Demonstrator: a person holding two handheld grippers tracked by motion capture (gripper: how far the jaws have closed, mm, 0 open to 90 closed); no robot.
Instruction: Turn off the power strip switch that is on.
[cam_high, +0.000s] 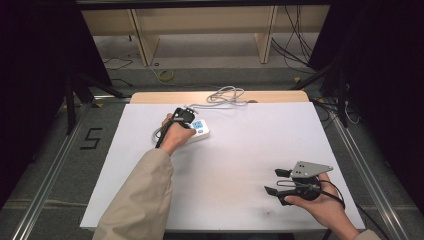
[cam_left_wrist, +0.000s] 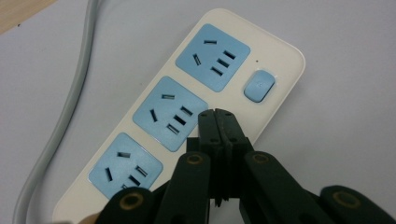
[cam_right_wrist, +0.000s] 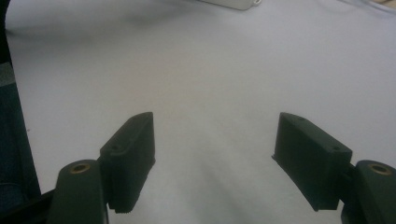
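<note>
Power strip (cam_left_wrist: 187, 116), desk (cam_high: 240, 150): left gripper (cam_left_wrist: 217, 116), jaws together, poised near blue switch (cam_left_wrist: 259, 85) for pressing; right gripper (cam_right_wrist: 212, 158) wide, idle.

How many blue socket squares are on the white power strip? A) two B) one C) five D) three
D: the left gripper view shows three blue socket squares in a row on the power strip, plus a small blue button beside the top one.

The power strip (cam_left_wrist: 187, 116) just ahead of the closed jaws has a smooth, satin cream plastic body with matt blue plastic socket faces. Beneath the open jaws lies a matt white table cover (cam_right_wrist: 224, 70). The jaws are matt black plastic.
</note>
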